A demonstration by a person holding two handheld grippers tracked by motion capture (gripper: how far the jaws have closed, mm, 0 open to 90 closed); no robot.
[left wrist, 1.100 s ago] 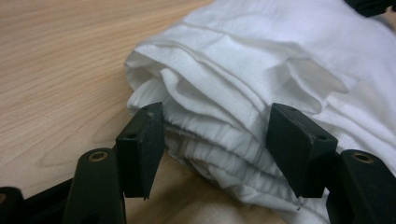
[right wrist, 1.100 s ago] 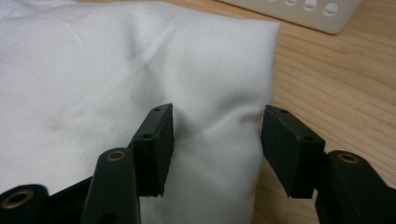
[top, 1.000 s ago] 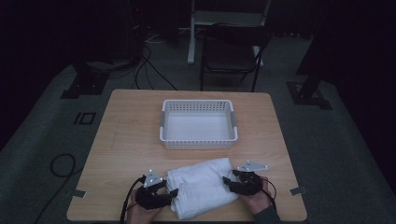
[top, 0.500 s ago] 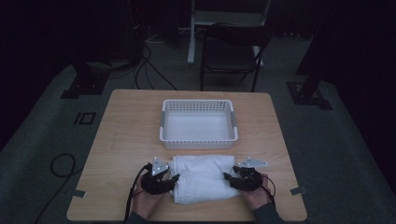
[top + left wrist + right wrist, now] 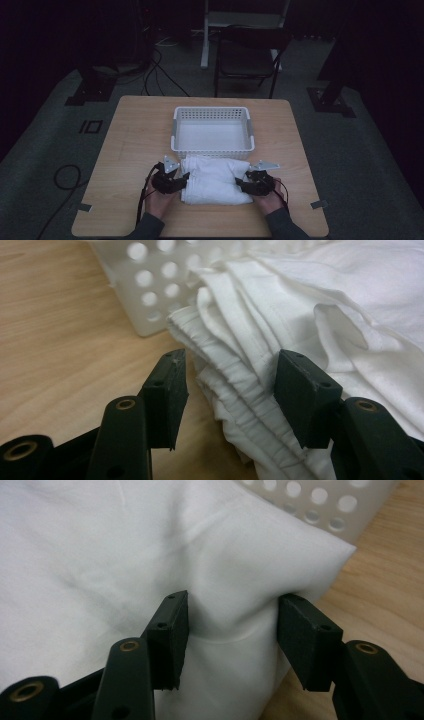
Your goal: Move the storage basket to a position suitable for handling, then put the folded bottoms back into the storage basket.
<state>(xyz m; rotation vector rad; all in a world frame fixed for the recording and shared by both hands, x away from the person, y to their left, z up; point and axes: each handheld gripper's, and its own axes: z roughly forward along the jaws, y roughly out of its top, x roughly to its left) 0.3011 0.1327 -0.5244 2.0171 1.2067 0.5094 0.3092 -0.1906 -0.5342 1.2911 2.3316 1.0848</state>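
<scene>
A folded white cloth [image 5: 215, 179] lies on the wooden table [image 5: 135, 130], its far edge against the front wall of an empty white perforated basket [image 5: 212, 151]. My left gripper [image 5: 178, 181] sits at the cloth's left end. In the left gripper view it [image 5: 230, 390] is open, with the layered cloth edge [image 5: 250, 370] between the jaws and the basket [image 5: 150, 295] just beyond. My right gripper [image 5: 244, 184] is at the cloth's right end. It [image 5: 232, 625] stands open with a bulge of cloth [image 5: 235, 610] between its jaws, near the basket corner [image 5: 320, 505].
Bare tabletop lies to the left and right of the basket. A dark chair [image 5: 247, 60] stands behind the table's far edge. Cables [image 5: 160, 75] and stand bases [image 5: 87, 92] lie on the floor. Tape marks [image 5: 82, 206] sit near the table's front corners.
Both grippers have slid away from the person with the cloth between them. The cloth went from lying askew to lying square against the basket's front.
</scene>
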